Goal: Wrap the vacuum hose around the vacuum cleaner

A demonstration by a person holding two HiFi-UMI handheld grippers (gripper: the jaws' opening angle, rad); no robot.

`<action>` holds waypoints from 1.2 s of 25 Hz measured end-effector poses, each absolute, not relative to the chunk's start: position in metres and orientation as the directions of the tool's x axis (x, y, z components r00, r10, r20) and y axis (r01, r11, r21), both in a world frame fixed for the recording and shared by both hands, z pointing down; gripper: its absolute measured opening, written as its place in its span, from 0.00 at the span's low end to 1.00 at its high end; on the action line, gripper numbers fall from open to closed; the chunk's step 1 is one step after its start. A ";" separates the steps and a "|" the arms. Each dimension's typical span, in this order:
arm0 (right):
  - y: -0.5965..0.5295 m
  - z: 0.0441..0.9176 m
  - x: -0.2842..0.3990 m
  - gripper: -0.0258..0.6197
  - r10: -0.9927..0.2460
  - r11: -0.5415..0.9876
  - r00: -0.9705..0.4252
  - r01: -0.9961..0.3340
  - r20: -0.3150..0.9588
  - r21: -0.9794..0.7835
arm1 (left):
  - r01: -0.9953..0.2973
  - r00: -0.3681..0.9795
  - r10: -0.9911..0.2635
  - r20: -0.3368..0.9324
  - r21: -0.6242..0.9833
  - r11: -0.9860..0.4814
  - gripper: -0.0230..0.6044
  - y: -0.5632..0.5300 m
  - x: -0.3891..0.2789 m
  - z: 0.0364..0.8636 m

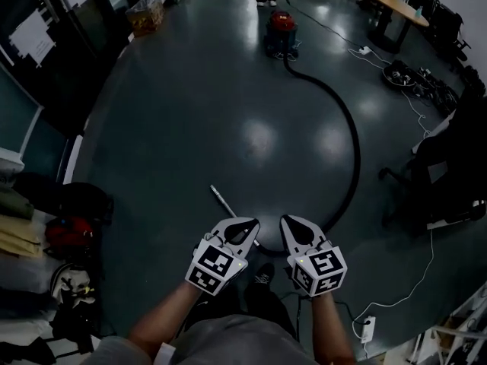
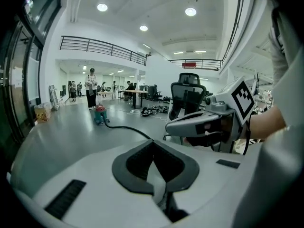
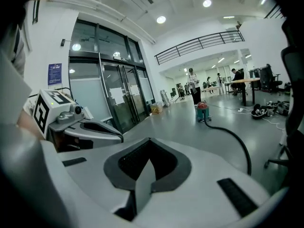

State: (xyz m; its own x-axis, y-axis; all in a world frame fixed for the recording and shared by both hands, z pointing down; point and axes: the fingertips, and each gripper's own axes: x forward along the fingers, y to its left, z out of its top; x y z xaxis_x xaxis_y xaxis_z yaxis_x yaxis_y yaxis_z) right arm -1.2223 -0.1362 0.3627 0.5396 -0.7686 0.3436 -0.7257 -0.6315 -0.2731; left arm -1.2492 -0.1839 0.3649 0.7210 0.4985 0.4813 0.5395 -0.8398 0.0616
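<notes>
Glossy dark floor (image 1: 190,112) spreads ahead. My left gripper (image 1: 245,226), jaws pressed together and empty, is nearest the slanting silver metal wand (image 1: 222,201) just beyond it. My right gripper (image 1: 293,225) is likewise closed. A ribbed black hose (image 1: 354,143) arcs right to the distant red canister vacuum cleaner (image 1: 280,27).

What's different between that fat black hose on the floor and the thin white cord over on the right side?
The hose is thick and black; the white cord is thin and pale. The hose sweeps in one wide arc from the red vacuum cleaner across open floor; the white cord wanders along the right edge toward a power strip. Both lie loose on the dark floor, and neither is held.
</notes>
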 end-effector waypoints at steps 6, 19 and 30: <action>-0.135 0.423 -1.209 0.05 -0.767 -0.621 0.489 -0.727 0.415 -0.293 | 0.554 0.664 0.534 0.524 0.136 -0.821 0.05 -0.187 -1.229 0.423; -0.151 0.707 -1.201 0.05 -0.718 -0.622 0.347 -0.709 0.603 -0.332 | 0.602 0.473 0.560 0.680 0.215 -0.769 0.05 -0.213 -1.193 0.708; -0.175 1.000 -1.239 0.14 -0.645 -0.585 0.178 -0.741 0.743 -0.331 | 0.623 0.272 0.546 0.793 0.288 -0.728 0.05 -0.238 -1.215 0.968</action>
State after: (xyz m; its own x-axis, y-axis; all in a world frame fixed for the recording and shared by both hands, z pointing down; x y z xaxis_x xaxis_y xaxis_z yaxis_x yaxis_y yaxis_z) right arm -1.2386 -0.1753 0.9999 0.1777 -0.6451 0.7432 -0.7406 -0.5850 -0.3307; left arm -1.2145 -0.2377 0.9680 0.2716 0.5456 0.7928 0.6226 -0.7278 0.2875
